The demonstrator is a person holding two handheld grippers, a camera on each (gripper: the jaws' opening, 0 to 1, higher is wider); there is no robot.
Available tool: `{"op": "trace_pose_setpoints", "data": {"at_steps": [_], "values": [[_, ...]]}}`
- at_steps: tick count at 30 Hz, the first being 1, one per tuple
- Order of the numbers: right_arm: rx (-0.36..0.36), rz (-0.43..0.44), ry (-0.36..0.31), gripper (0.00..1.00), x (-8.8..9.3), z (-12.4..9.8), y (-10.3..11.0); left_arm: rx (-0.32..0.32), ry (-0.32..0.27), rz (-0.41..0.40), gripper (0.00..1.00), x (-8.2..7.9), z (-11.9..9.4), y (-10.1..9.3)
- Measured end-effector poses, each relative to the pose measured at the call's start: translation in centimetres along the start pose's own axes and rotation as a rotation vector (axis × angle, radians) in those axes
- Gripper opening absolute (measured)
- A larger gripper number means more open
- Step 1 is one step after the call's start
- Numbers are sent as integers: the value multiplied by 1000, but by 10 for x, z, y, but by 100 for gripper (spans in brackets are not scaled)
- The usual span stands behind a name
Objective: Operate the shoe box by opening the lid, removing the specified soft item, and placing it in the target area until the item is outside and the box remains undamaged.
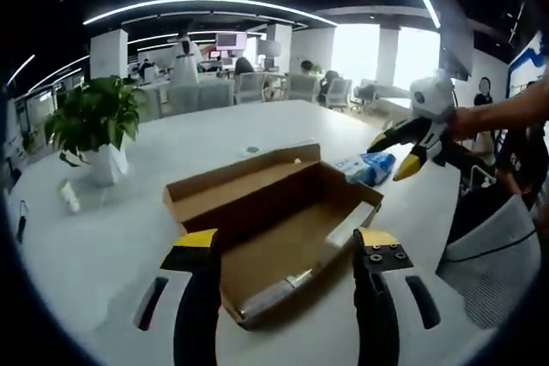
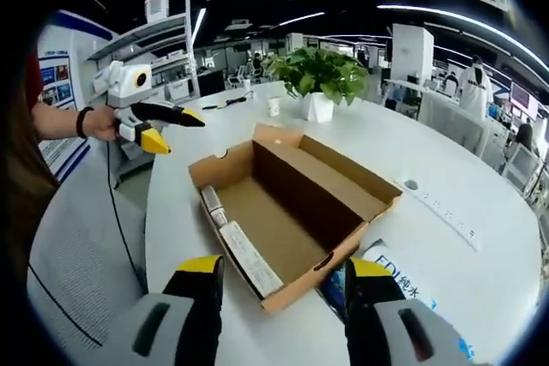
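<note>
Brown corrugated cardboard shoe box [image 1: 274, 229] open on smooth white bench [image 1: 111, 237], crinkly blue-white tissue pack [image 1: 367, 166] beside it, left gripper [image 1: 286, 250] and right gripper [image 2: 285, 273] fingers spread wide, holding nothing

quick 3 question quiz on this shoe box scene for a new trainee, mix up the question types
1. True or false: the box is open, its lid folded back.
2. Multiple choice: the blue and white pack lies (A) inside the box, (B) on the table beside the box, (C) in the plant pot.
3. Fill in: both the left gripper and the right gripper have their jaws ____, holding nothing.

Key: 1 true; 2 B; 3 open
</note>
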State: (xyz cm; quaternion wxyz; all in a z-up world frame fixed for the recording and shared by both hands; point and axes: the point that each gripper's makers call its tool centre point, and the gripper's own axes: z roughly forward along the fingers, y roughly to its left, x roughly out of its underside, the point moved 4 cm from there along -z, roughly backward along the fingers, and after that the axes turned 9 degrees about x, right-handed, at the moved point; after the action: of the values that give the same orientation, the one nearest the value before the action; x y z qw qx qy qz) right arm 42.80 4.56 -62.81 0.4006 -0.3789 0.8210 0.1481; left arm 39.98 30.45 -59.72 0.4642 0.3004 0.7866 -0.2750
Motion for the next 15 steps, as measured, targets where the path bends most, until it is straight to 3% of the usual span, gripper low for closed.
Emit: {"op": "trace_pose_setpoints", "data": {"at_steps": [4,9,15], "values": [[-15,-60,37,55,-7,11,-7,2,8,12,62,2,-2,-2],[-55,-201,115,55,-15,31,-10,4,6,8,62,3,-4,-2],[-113,-298,195,56,-14,50,-6,3,4,5,62,5,-9,-1]]}}
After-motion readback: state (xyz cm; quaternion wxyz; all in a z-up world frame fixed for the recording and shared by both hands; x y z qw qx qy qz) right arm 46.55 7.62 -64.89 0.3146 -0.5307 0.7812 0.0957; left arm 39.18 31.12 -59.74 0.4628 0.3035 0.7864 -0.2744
